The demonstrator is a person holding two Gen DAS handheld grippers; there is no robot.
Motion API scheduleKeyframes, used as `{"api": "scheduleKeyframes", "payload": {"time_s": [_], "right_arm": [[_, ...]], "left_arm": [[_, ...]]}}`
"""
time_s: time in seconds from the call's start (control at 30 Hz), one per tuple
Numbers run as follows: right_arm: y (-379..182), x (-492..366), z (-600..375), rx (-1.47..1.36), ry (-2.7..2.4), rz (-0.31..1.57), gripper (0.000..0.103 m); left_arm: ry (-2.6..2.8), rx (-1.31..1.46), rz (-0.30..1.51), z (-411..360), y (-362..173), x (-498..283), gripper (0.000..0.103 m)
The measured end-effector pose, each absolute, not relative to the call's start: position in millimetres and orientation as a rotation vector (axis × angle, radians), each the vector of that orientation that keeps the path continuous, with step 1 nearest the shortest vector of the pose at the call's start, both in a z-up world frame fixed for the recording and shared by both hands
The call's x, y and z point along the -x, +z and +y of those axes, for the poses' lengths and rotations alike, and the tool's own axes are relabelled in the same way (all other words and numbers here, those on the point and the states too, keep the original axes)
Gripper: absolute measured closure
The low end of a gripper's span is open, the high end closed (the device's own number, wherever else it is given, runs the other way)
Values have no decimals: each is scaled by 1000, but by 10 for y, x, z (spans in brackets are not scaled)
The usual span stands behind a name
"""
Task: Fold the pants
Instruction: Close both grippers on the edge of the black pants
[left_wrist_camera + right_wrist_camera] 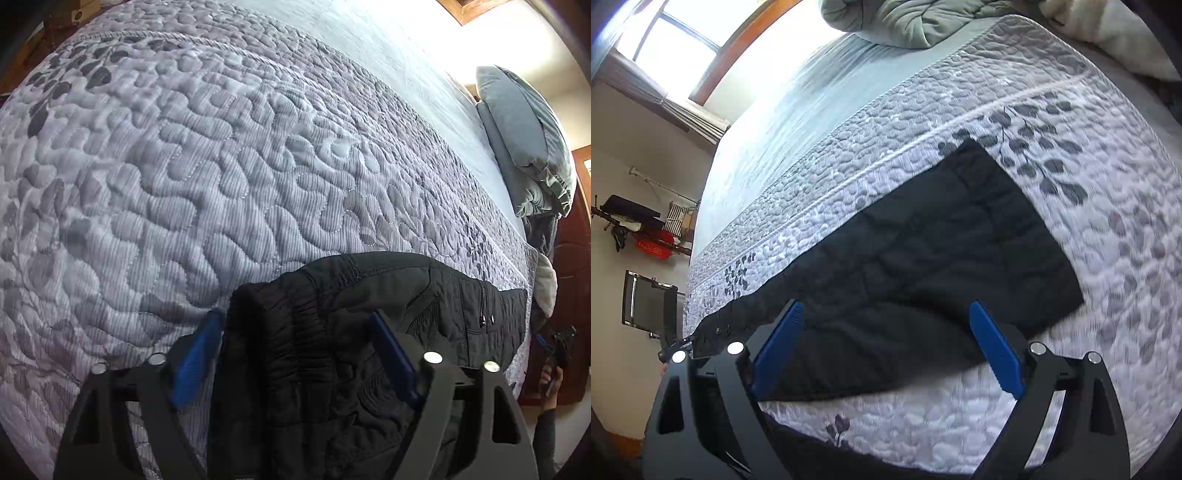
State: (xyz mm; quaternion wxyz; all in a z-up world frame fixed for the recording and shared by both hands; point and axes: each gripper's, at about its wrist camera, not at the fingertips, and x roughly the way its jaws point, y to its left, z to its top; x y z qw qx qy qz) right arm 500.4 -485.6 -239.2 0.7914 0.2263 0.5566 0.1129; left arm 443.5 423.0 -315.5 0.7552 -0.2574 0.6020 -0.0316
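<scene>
Black quilted pants [923, 258] lie flat on a grey-white quilted bedspread [1089, 206]. In the left wrist view the elastic waistband end [332, 332] sits bunched between my left gripper's [295, 332] blue fingers [391, 354], which stand wide apart around it. A zip pocket [484, 306] shows to the right. My right gripper [888, 321] hovers open over the near edge of the pants, its blue fingers [993, 347] apart and holding nothing. The other gripper [676, 349] shows small at the left edge of the right wrist view, at the waistband.
A grey pillow [524, 140] and rumpled green-grey blanket [908, 18] lie at the head of the bed. A bright window [665, 44], a wall rack with a red basket [653, 245] and a dark wooden door [572, 280] surround the bed.
</scene>
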Motion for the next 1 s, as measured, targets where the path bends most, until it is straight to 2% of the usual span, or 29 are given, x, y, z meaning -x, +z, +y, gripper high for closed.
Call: {"api": "scheduleKeyframes", "payload": {"time_s": [0.07,0.1,0.3,0.47,0.5,0.53,0.57,0.6,0.63,0.67,0.8,1.0], "right_arm": [[-2459,-5351,-4950,-456,220,1211,12],[-2520,-5515,-5003,-444,209,1219,12],[-2966,-6253,-5204,-386,159,1269,12],[-3302,-6494,-5141,-317,190,1342,12],[-3318,-6488,-5118,-283,194,1349,17],[-3311,-6469,-5108,-257,196,1349,37],[-3308,-6462,-5128,-259,201,1351,51],[-3292,-6439,-5184,-282,200,1351,77],[-3259,-6402,-5239,-304,207,1347,89],[-3199,-6354,-5262,-301,212,1335,92],[-2916,-6145,-5256,-253,204,1278,96],[-2325,-5776,-5266,-246,194,1167,97]], "left_arm": [[-76,573,1304,4261,-3147,-4406,54],[-79,582,1303,4250,-3156,-4401,59],[-39,553,1288,4220,-3178,-4391,63],[-5,564,1281,4186,-3194,-4394,63],[4,566,1280,4180,-3198,-4388,63],[16,563,1280,4167,-3192,-4390,63],[26,554,1282,4153,-3182,-4396,64],[38,541,1281,4133,-3167,-4402,65],[52,529,1279,4101,-3152,-4412,68],[68,522,1275,4077,-3134,-4412,70],[131,490,1240,4029,-2978,-4392,91],[121,494,1171,4018,-2566,-4275,92]]}}
